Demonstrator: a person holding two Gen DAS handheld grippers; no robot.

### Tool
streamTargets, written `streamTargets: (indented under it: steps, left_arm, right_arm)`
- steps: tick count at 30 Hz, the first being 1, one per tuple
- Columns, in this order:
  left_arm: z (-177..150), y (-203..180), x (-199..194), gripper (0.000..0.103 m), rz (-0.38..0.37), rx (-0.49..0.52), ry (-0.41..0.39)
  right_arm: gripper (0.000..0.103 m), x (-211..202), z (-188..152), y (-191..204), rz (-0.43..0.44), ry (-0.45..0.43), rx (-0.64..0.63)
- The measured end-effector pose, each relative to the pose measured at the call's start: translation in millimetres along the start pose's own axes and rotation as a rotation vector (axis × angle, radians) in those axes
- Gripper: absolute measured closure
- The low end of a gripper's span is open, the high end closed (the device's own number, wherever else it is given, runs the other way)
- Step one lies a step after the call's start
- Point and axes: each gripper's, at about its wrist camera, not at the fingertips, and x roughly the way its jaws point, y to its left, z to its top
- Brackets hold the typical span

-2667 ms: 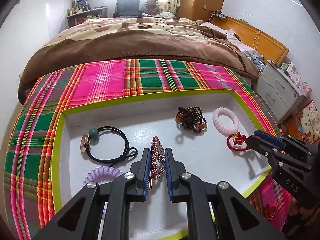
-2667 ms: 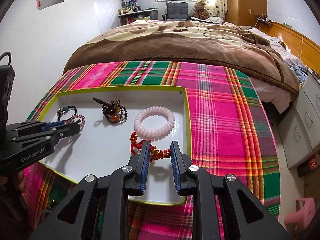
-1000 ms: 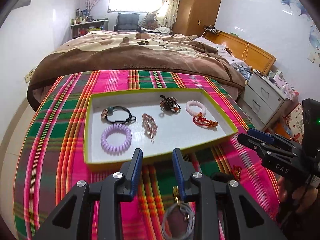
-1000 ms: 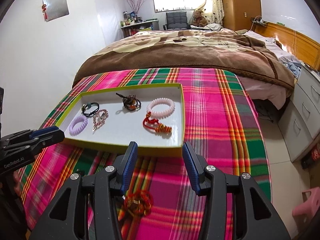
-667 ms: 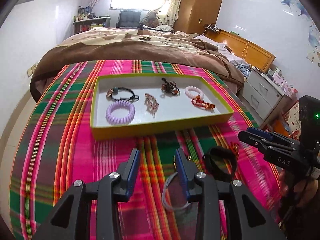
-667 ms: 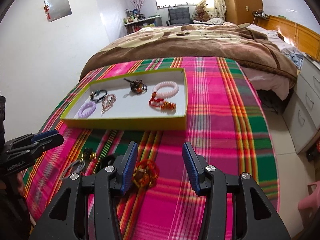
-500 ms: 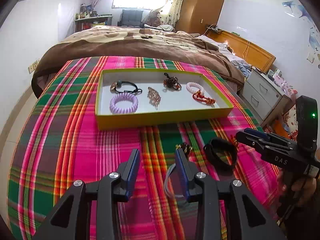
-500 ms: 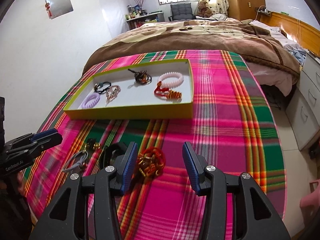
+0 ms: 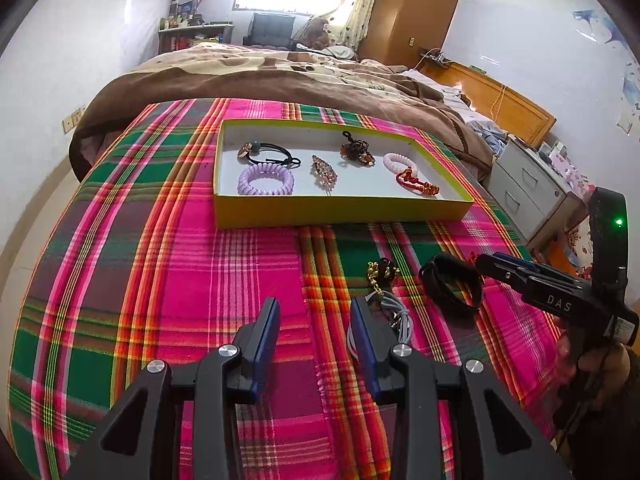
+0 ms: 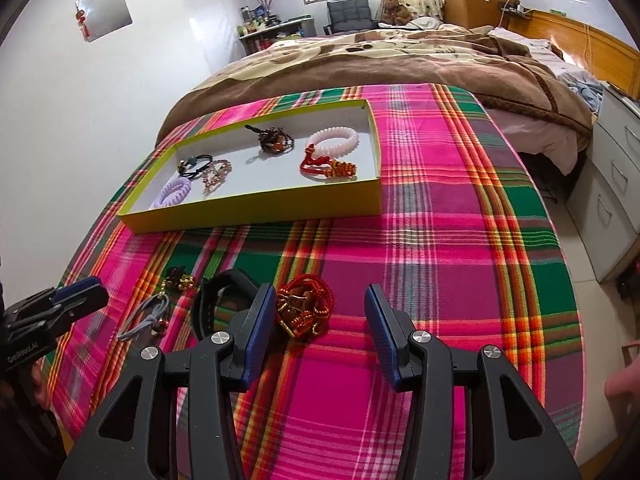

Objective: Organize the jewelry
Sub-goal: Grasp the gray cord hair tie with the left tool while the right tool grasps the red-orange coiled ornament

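A yellow-green tray with a white floor holds several pieces, among them a lilac spiral band and a red knotted cord. Loose on the plaid cloth lie a grey hair tie, a gold-and-black charm, a black band and a red-gold knotted bracelet. My left gripper is open over bare cloth, with the grey tie just outside its right finger. My right gripper has its jaws closing, and the red-gold bracelet lies between them near the left finger, unpressed.
The plaid cloth covers a rounded table whose edge drops off at the right. A bed with a brown blanket lies behind the tray. Grey drawers stand at the right. A hand holds the right gripper.
Both grippers have left the beaded clip and red cord in the tray, drawn back and sunk toward the loose pieces. The left jaws widened; the right jaws narrowed slightly.
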Motion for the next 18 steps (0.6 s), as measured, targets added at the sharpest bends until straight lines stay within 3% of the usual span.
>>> streamTargets:
  steps: [8,18]
  left_arm:
    - [-3.7,1.9,1.3,0.067,-0.004,-0.004,0.004]
    - [-4.2,-6.5,0.7,0.067,-0.026,0.01,0.011]
  right_arm:
    - [0.069,6.7,-2.6,-0.7,-0.02,0.023,-0.009]
    - [0.086,5.9,-4.0,-3.7,-0.051,0.021,-0.015]
